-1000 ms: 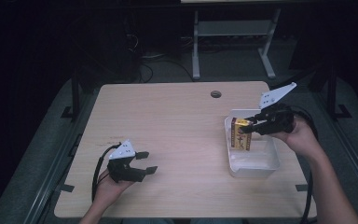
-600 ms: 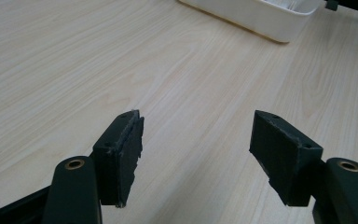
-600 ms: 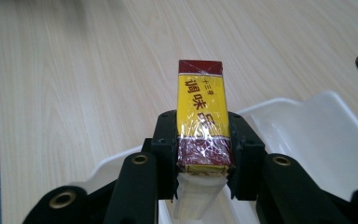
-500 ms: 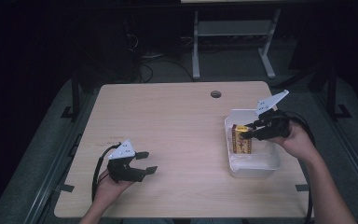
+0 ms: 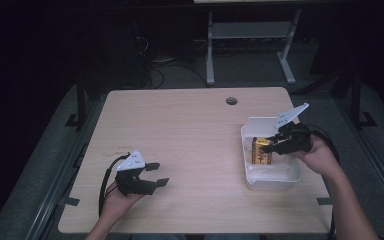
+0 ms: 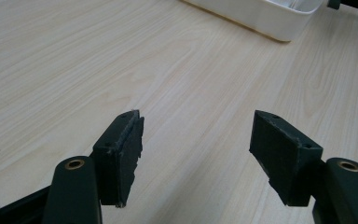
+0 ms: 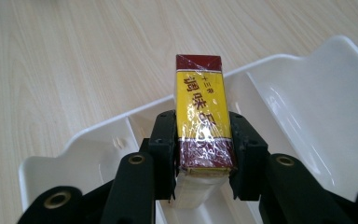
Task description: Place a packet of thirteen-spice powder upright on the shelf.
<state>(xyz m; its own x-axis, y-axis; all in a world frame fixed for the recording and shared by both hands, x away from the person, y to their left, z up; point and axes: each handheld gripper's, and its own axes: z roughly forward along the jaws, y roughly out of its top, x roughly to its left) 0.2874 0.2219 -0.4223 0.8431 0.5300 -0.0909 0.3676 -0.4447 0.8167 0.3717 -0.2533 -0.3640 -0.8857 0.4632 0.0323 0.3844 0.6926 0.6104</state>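
Dark floor and a metal stand surround a pale wooden table (image 5: 190, 135) with a round hole (image 5: 231, 101) near its far edge. At the near left, the left gripper (image 5: 156, 174) rests on the wood in a hand, jaws spread wide with nothing between them. At the right, the right gripper (image 5: 270, 146) reaches into a white tray (image 5: 272, 181), its jaws clamped on both sides of a yellow and maroon box (image 7: 203, 114) wrapped in clear film, inside the tray's left part.
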